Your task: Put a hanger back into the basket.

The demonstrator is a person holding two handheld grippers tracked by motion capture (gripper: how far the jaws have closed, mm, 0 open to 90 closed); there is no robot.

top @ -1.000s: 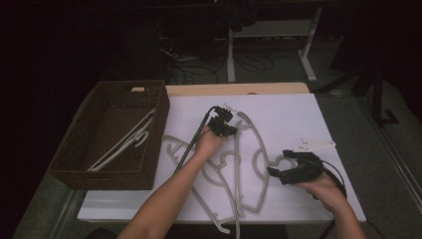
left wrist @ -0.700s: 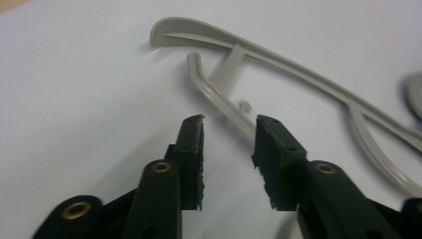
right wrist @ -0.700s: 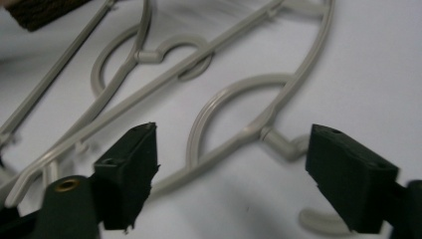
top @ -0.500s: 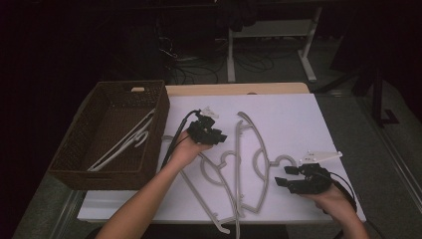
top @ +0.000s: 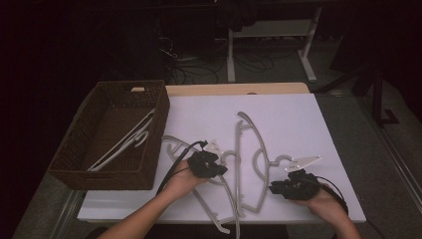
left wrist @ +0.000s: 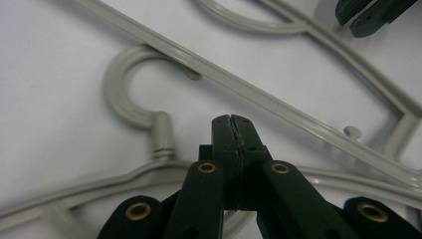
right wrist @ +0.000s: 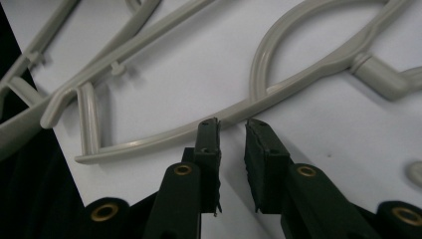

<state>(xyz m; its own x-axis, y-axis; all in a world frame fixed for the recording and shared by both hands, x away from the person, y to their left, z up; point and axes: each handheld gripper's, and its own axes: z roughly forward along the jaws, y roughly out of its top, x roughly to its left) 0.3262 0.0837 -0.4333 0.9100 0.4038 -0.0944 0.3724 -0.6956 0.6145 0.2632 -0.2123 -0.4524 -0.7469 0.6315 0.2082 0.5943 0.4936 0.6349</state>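
Up close, left tongs (left wrist: 233,130) pressed together, right tongs (right wrist: 233,130) parted over hanger (right wrist: 278,94).

The left tool (top: 206,164) has been drawn back from the middle of the worktop (top: 283,114) toward its near edge, and its jaws are now pressed together over the grey hangers (top: 249,164). The right tool (top: 293,186) has been moved lower and to the right, near the front right corner, with its jaws slightly parted beside a hanger's arm.
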